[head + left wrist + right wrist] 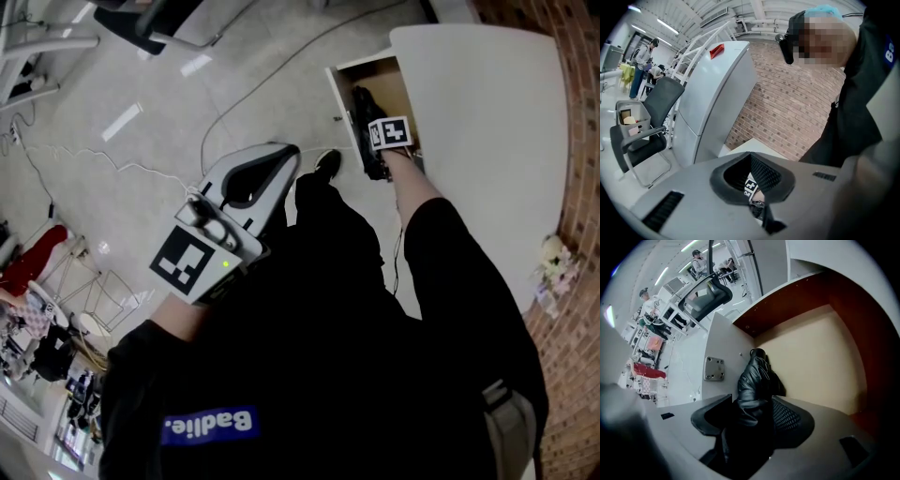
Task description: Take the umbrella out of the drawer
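I read drawer [820,357]: umbrella [757,376] inside | right gripper [752,401]: jaws apart, straddling umbrella | left gripper [750,154]: jaws together, empty

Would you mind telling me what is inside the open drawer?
A folded black umbrella lies in the drawer along its white front panel, between the jaws of the open right tool. The tool covers the umbrella's near end.

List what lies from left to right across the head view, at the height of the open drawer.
In order: left gripper → drawer, pulled open → white cabinet top → brick wall.
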A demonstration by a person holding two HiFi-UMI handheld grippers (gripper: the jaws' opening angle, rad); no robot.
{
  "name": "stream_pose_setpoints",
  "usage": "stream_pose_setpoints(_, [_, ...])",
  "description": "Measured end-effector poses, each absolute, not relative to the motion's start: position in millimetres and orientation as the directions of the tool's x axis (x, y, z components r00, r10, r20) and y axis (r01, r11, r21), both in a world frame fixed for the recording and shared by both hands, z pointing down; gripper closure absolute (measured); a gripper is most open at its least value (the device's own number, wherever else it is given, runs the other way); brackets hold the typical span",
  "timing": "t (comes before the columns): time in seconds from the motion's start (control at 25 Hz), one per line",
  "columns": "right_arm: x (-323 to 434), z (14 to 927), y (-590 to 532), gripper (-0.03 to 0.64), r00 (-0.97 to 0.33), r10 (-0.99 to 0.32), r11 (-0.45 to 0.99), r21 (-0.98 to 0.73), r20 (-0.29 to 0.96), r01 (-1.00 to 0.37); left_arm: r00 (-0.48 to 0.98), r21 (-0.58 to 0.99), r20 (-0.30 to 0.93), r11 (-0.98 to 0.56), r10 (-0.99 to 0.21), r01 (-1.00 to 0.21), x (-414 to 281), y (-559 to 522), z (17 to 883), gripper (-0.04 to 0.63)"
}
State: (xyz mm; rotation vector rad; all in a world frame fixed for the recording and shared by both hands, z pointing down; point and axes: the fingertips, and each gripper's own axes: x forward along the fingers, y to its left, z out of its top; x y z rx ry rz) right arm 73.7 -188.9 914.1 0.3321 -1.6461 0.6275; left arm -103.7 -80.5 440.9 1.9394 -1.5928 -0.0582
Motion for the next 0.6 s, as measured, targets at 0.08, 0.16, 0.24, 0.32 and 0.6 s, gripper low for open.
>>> stream_pose_setpoints(0.08, [72.8, 921.6, -186.9, 0.346, -0.172, 0.157, 0.805, -0.227, 0.973, -0.547, 0.268, 0.478, 0.352, -0.074, -0.897, -0.875, -105.5, -79.3, 443.4, 0.598])
stream_pose_setpoints(0.16, [71.8, 930.1, -183.1, 0.338, -0.158, 0.186, 0.796, -0.243, 0.970, -0.555, 0.265, 0.477, 0.360, -0.068, -0.895, -0.876, -107.0, -78.0, 445.0, 0.598])
stream_pose_setpoints(0.24, [70.1, 936.1, -180.5, 0.334, -0.139, 0.201, 0.792, -0.244, 0.970, -0.559, 0.266, 0.479, 0.366, -0.064, -0.892, -0.876, -107.8, -76.7, 446.4, 0.598])
stream_pose_setpoints(0.32, [69.7, 940.3, -181.5, 0.334, -0.118, 0.198, 0.794, -0.230, 0.973, -0.563, 0.267, 0.482, 0.372, -0.060, -0.889, -0.874, -109.6, -75.3, 448.6, 0.598])
stream_pose_setpoints(0.6, [68.2, 939.7, -184.7, 0.363, -0.126, 0.208, 0.779, -0.242, 0.970, -0.578, 0.250, 0.477, 0.378, -0.043, -0.891, -0.878, -116.5, -67.3, 448.3, 0.598])
